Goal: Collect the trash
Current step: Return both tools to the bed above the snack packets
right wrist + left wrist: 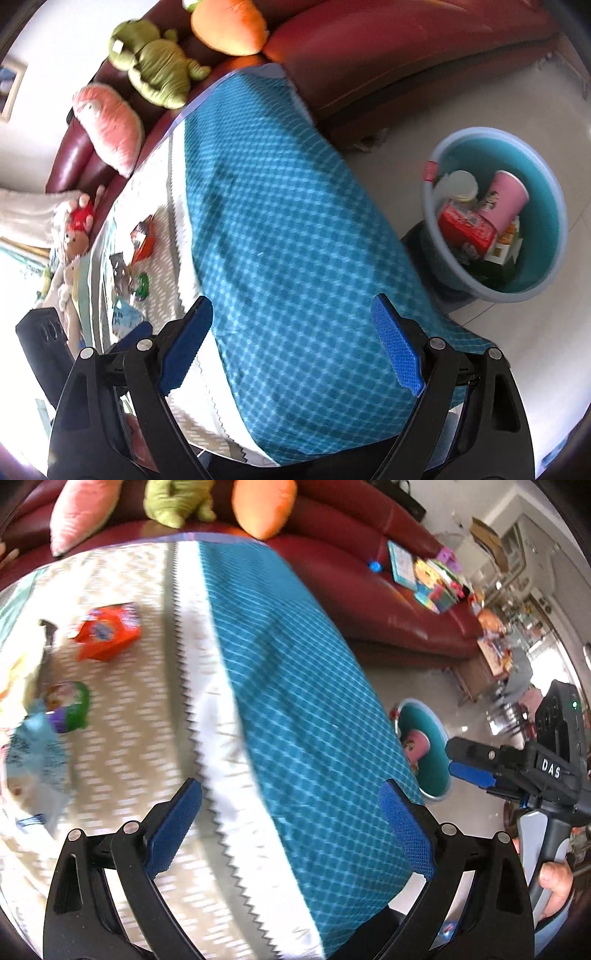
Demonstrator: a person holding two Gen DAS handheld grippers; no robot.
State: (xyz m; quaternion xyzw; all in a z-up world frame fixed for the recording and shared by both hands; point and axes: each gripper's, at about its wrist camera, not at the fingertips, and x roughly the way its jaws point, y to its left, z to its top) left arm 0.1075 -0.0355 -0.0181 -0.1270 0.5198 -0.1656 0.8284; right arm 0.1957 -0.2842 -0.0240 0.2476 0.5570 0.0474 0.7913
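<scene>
left wrist view: both grippers, left gripper (291, 825) and right gripper (291, 339), tilt down over the table (306, 686), jaws released, empty.

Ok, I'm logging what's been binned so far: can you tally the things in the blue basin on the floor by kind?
Pink paper cup: 1
Red packet: 1
White-lidded jar: 1
Yellow-and-white carton: 1
Total: 4 clearly seen in the round blue plastic basin; the darker bits beneath can't be told apart.

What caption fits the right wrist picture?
Open tongs over the blue tablecloth, basin of trash beside.
</scene>
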